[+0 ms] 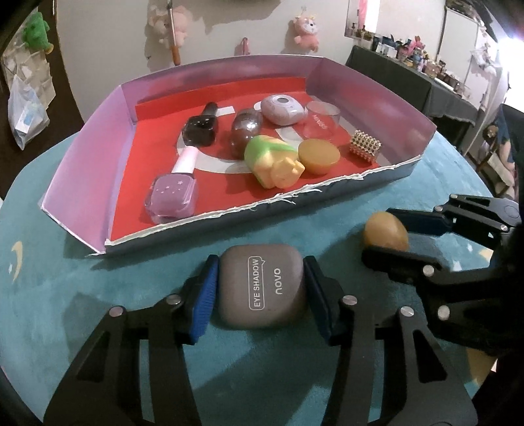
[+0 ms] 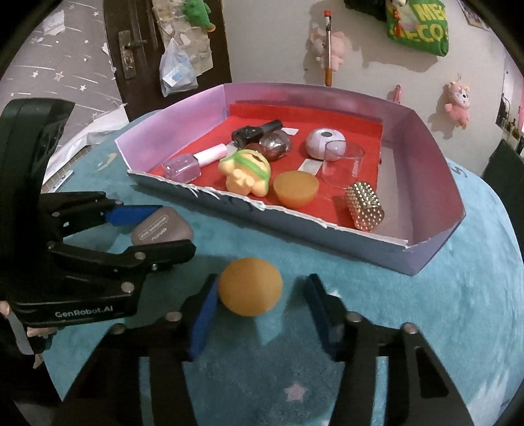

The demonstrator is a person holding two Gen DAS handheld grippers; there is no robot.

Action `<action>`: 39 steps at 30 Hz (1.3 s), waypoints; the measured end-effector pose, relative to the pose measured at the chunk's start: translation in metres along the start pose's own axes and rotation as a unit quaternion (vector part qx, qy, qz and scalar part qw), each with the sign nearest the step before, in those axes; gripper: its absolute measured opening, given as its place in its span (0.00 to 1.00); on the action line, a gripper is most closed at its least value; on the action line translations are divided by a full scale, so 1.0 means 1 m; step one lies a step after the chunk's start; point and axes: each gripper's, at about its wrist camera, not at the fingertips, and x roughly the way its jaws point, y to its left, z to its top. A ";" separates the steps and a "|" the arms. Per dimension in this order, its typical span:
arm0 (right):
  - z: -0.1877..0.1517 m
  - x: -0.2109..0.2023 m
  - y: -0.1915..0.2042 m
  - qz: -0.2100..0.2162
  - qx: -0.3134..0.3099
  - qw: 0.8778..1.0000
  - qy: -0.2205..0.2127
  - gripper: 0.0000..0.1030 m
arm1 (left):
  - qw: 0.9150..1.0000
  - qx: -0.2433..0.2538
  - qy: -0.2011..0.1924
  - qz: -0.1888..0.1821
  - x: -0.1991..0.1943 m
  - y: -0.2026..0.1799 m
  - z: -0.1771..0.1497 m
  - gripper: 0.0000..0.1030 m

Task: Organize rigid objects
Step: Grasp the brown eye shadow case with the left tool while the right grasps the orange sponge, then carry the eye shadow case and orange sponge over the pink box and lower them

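Where the teal cloth [image 1: 65, 295] covers the round worktop, printed with a moon on one side and a pink star [image 2: 296, 391] on the other. Shallow box [image 1: 82, 157] set on it, lilac walls, red floor, near edge torn. Inside the box: purple nail polish [image 1: 173, 193], black nail polish [image 1: 199, 129], glittery brown egg [image 1: 245, 129], green-and-yellow toy [image 1: 275, 162], orange cap [image 1: 319, 155], lilac round case [image 1: 283, 109], clear cup [image 1: 321, 119], gold studded roll [image 1: 365, 145].

Outside the box, on the cloth near its torn edge: grey eye shadow case [image 1: 263, 288] and orange ball [image 2: 250, 286], just beside each other.

Left gripper [image 1: 260, 291]: fingers narrow, blue pads touching both sides of the eye shadow case, holding it. Right gripper [image 2: 258, 309]: fingers wide around the orange ball, left pad at its side, right pad apart from it.

Room behind: pale wall hung with pink plush toys [image 1: 306, 29].

Left wrist view only: dark side table [image 1: 409, 75] crowded with small bottles. Right wrist view only: dark door [image 2: 131, 49] with a hanging plastic bag, green bag [image 2: 417, 24] on the wall, "GenRobot.AI" lettering on the left gripper body.
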 end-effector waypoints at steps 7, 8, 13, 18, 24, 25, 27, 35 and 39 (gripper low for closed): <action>-0.001 -0.021 0.005 -0.017 0.012 0.999 -0.029 0.39 | 1.000 -0.012 -0.018 -0.014 -0.021 0.003 -0.006 0.47; -0.002 -0.025 0.005 -0.017 0.017 0.999 -0.034 0.39 | 1.000 -0.013 -0.022 -0.014 -0.025 0.003 -0.008 0.47; -0.009 -0.038 0.010 -0.030 0.035 0.998 -0.040 0.39 | 0.999 -0.013 -0.035 -0.011 -0.039 0.003 -0.017 0.47; -0.017 -0.036 0.012 -0.031 0.045 0.998 -0.030 0.39 | 0.999 -0.013 -0.038 -0.012 -0.044 0.003 -0.020 0.47; -0.013 -0.045 0.013 -0.031 0.045 0.998 -0.041 0.39 | 0.998 -0.010 -0.058 -0.011 -0.062 0.006 -0.011 0.47; -0.006 -0.051 0.012 -0.030 0.045 0.997 -0.052 0.39 | 0.998 -0.008 -0.066 -0.009 -0.067 0.009 -0.004 0.47; 0.006 -0.059 0.008 -0.029 0.041 0.997 -0.064 0.39 | 0.997 -0.006 -0.077 -0.006 -0.075 0.015 0.013 0.47; 0.105 -0.050 -0.041 -0.047 0.055 0.996 -0.059 0.39 | 1.000 -0.007 -0.027 0.010 -0.044 0.057 0.108 0.47; 0.134 -0.025 -0.061 -0.074 0.049 0.996 -0.027 0.39 | 0.999 0.000 0.018 0.041 -0.007 0.073 0.139 0.47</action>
